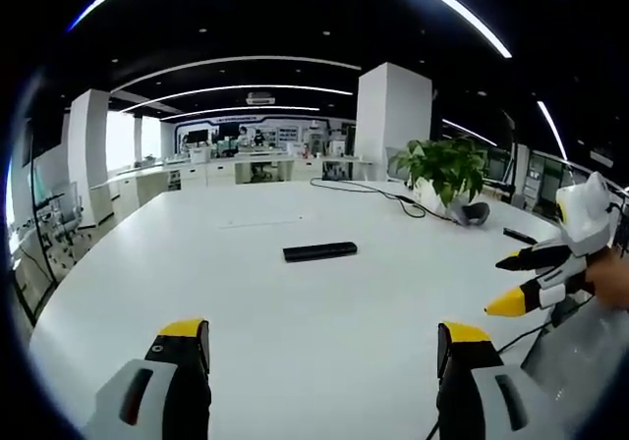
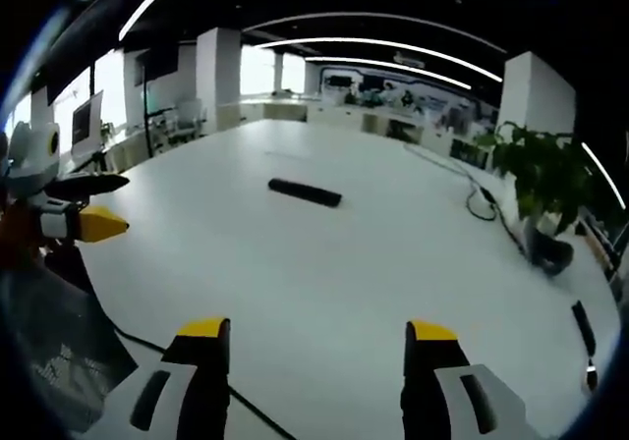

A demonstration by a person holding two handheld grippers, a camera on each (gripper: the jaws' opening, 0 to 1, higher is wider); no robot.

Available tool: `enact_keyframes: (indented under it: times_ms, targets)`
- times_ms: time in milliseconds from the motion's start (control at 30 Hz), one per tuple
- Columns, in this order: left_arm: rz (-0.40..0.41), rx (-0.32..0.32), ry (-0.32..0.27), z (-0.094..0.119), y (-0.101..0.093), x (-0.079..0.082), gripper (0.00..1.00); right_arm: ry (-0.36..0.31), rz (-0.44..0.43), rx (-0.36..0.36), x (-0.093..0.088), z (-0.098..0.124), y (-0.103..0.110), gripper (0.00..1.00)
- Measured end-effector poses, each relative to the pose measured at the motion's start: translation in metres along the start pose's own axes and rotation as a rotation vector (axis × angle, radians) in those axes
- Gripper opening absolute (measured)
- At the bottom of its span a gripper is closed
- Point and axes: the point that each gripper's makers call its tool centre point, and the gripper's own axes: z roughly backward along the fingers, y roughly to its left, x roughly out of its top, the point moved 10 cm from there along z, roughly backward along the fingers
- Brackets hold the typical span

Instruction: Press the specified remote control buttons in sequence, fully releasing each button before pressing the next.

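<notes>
Remote control (image 1: 319, 251) lay mid-desk (image 1: 295, 332), well apart from both tools. Left tool (image 1: 324, 347) and right tool (image 2: 317, 347) hung released, empty. Best approach judged: close one tool, descend squarely onto a single button, lift fully clear.

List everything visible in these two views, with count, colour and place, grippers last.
Slim black remote control: one, black, lying flat mid-table, apart from both grippers.
Large white table: one, white, spanning both views.
Potted green plant: one, green, far right table edge.
Black cable: one, running toward the plant.
Small dark slim object: one, near the table's right edge, beyond the right gripper.
Left gripper: yellow-tipped, open, empty.
Right gripper: yellow-tipped, open, empty.
</notes>
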Motion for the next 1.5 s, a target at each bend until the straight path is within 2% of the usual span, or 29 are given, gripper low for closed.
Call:
enact_keyframes:
  times_ms: [933,1100,1300,1500]
  targets:
    - [-0.011,-0.006,0.011,-0.001,-0.002,-0.001,1.00,-0.003,0.002,0.000,0.001,0.000,-0.001,0.70]
    - [-0.021,-0.014,0.028,-0.002,-0.004,-0.002,1.00,-0.003,-0.001,0.000,0.001,0.000,-0.001,0.71]
    - [-0.017,-0.024,0.025,-0.004,-0.002,0.000,1.00,-0.038,-0.019,-0.002,0.008,0.002,-0.007,0.71]
    - [-0.021,-0.018,0.019,-0.004,-0.001,0.002,1.00,-0.046,-0.023,-0.010,0.011,0.000,-0.011,0.71]
